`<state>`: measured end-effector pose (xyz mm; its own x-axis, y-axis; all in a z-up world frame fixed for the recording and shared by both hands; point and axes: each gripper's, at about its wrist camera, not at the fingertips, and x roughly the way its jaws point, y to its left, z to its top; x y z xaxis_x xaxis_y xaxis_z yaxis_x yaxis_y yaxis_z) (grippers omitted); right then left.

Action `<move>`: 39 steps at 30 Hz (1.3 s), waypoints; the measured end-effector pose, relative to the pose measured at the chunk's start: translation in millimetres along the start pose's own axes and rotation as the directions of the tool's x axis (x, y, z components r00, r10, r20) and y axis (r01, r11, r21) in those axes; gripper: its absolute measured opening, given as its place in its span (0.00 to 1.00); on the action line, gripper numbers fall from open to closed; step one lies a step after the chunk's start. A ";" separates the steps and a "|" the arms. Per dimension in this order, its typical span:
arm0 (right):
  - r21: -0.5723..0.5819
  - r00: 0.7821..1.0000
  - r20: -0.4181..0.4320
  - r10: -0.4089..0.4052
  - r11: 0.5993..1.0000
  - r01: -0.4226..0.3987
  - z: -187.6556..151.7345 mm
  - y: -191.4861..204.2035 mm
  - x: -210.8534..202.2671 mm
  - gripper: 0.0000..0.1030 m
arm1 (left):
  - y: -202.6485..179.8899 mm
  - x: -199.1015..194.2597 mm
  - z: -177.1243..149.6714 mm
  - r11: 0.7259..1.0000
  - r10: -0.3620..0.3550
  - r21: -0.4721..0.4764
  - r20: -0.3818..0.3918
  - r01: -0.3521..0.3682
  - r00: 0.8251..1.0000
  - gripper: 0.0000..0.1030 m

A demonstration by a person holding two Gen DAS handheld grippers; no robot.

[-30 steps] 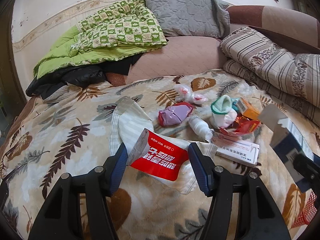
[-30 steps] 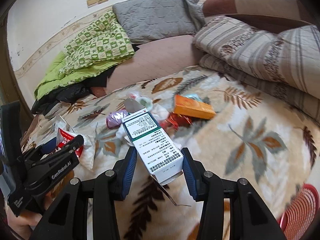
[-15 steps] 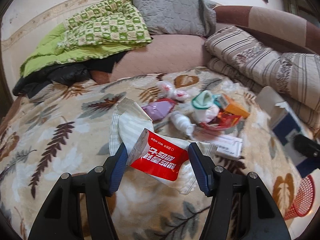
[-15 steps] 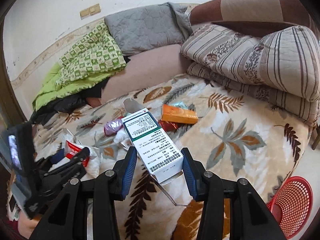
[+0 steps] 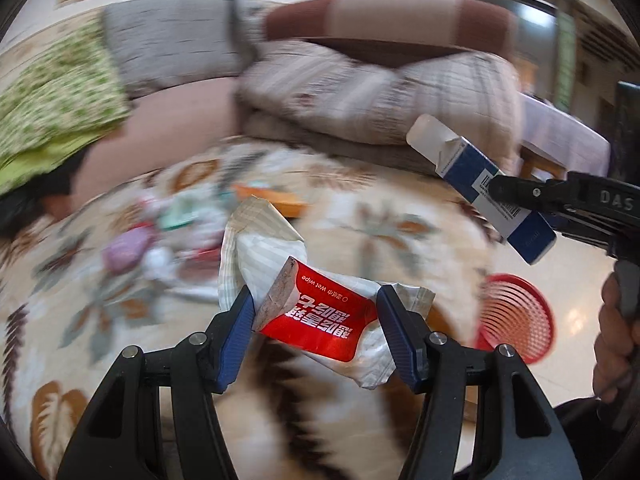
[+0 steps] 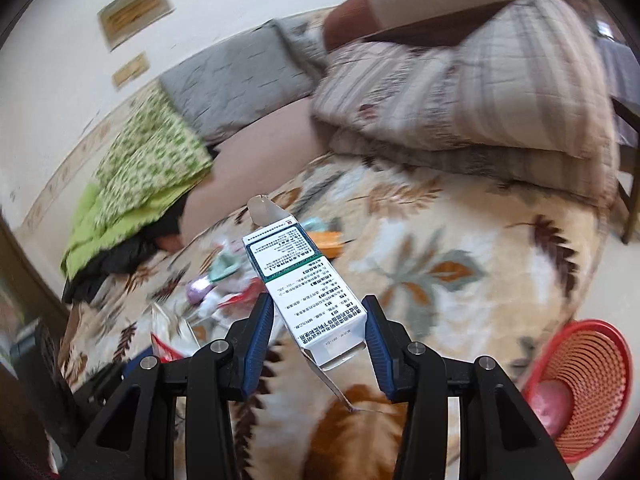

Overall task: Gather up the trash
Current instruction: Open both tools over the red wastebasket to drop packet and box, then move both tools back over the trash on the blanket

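My left gripper (image 5: pixel 314 312) is shut on a red and white wet wipe packet (image 5: pixel 320 316), held above the leaf-patterned bedspread (image 5: pixel 132 312). My right gripper (image 6: pixel 318 322) is shut on a white medicine box (image 6: pixel 304 292) with green and black print, its end flaps hanging open. In the left wrist view the same box (image 5: pixel 488 184) shows its blue side, clamped in the right gripper (image 5: pixel 516 196) at the right. A red mesh basket (image 6: pixel 580 384) stands on the floor beside the bed, lower right of both grippers. Its rim (image 5: pixel 516 316) shows in the left wrist view too.
Several pieces of litter (image 6: pixel 224 280) lie in a cluster mid-bed, an orange box (image 6: pixel 330 240) among them. Striped folded quilts (image 6: pixel 460 92), a grey pillow (image 6: pixel 236 84) and a green checked blanket (image 6: pixel 140 172) line the far side. A hand (image 5: pixel 612 332) grips the right tool's handle.
Both grippers have swung to the right with their loads, away from the litter pile. The red basket has come further into both views and now looks nearer.
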<state>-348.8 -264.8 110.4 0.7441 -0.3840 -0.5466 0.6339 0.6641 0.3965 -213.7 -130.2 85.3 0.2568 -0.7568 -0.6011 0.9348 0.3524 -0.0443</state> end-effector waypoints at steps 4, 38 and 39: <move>0.045 0.995 0.007 -0.102 0.994 0.102 -3.6 -68.1 -35.9 0.47 | -60.2 19.3 11.3 0.989 -0.136 0.057 -0.040 0.138 0.990 0.59; 0.240 0.979 -0.088 -0.186 0.950 0.202 -41.9 -220.0 -75.4 0.61 | -85.9 45.0 16.6 0.998 -0.049 0.016 -0.158 0.052 0.986 0.76; 0.213 0.982 -0.093 -0.166 0.960 0.182 -39.0 -205.1 -68.1 0.61 | -73.1 39.2 15.7 1.000 -0.025 0.000 -0.152 0.025 0.988 0.76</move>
<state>-537.8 -349.8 37.6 0.6058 -0.4274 -0.6711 0.7891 0.4308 0.4379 -268.2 -194.2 77.6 0.1933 -0.6728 -0.7141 0.9410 0.3332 -0.0592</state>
